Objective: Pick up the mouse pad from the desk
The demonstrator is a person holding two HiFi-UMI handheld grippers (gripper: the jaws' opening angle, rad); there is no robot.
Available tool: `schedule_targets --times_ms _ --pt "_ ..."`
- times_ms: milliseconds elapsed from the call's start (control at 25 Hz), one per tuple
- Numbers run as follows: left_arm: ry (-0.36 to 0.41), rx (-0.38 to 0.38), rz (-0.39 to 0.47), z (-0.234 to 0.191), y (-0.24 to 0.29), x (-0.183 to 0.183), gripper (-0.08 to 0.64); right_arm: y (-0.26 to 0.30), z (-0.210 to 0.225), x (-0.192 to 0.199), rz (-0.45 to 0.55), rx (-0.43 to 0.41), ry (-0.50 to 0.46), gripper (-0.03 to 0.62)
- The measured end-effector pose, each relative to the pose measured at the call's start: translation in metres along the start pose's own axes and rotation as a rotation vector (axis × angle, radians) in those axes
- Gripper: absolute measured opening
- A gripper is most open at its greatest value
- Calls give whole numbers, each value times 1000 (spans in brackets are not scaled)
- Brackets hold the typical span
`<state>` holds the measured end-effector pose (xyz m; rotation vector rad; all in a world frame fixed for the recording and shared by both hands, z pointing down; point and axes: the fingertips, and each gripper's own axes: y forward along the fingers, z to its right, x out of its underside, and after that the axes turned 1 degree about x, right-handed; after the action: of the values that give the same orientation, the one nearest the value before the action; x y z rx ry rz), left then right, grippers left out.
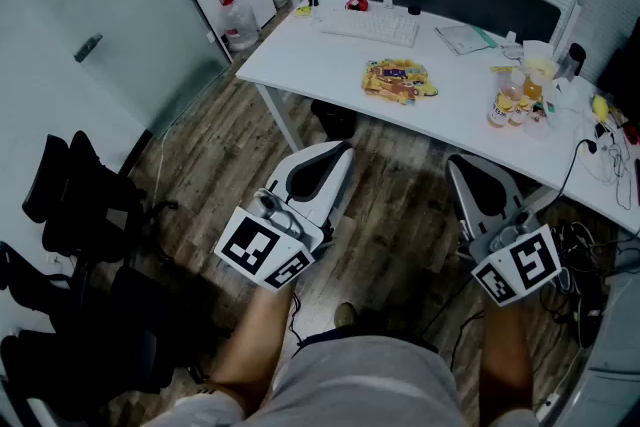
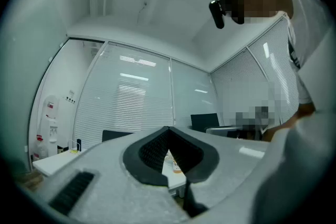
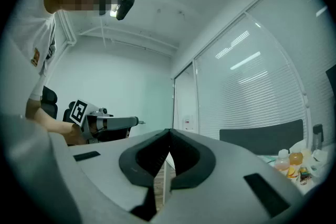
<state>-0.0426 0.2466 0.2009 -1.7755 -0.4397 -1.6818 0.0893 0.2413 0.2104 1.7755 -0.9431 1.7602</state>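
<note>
both closed: left gripper (image 1: 343, 155), right gripper (image 1: 457, 167), well apart from mouse pad (image 1: 398, 80).

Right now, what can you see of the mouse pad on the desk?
The mouse pad is a flat, thin-looking sheet with an uneven outline, printed mostly yellow with orange, red and dark patches. It lies near the middle of the white desk, apart from the white keyboard behind it and the bottles to its right. Only the desk touches it.
</note>
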Motion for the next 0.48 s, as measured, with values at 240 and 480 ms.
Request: schedule_targets --times_ms 240,480 --pt "-8 -2 -2 -5 -1 4 15 3 1 2 1 4 7 11" --pt "-16 0 -1 -14 -3 7 14 9 2 3 9 13 29 11"
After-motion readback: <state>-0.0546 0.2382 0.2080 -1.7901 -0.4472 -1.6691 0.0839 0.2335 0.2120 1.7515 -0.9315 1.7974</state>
